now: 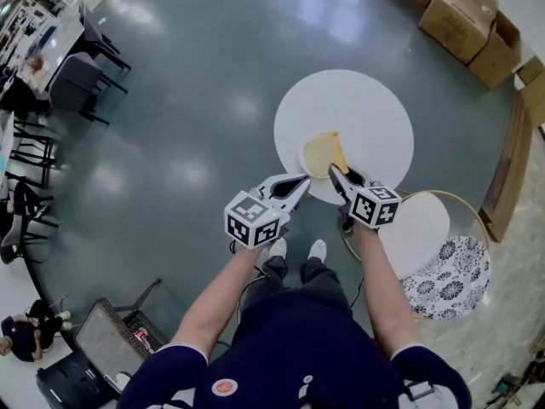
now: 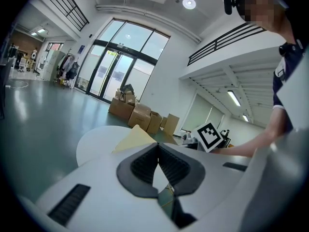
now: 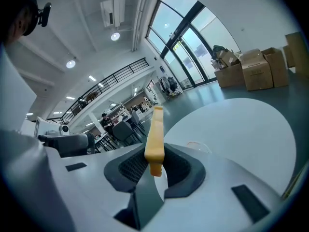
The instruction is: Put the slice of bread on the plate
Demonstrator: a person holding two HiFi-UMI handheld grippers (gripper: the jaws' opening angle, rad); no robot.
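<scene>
Your right claw [image 1: 338, 174] is clenched on the pale yellow slice of bread [image 1: 324, 153], which stands edge-on between its pads, held at the near edge of the round white surface [image 1: 375, 118]. Your left claw [image 1: 301, 182] hangs just beside the bread, at that surface's near-left rim, its jaws pressed together with nothing between them.

The person wears a navy short-sleeved shirt [image 1: 298, 348] with white-edged sleeves [image 1: 183, 352], a round red-and-white badge [image 1: 225, 388] at 7 o'clock on the chest, dark trousers [image 1: 298, 281] and white shoes [image 1: 278, 247]. The left gripper [image 1: 301, 182] and right gripper [image 1: 335, 174] are white with dark grey jaws, and each carries a black-and-white marker cube [image 1: 253, 220].
</scene>
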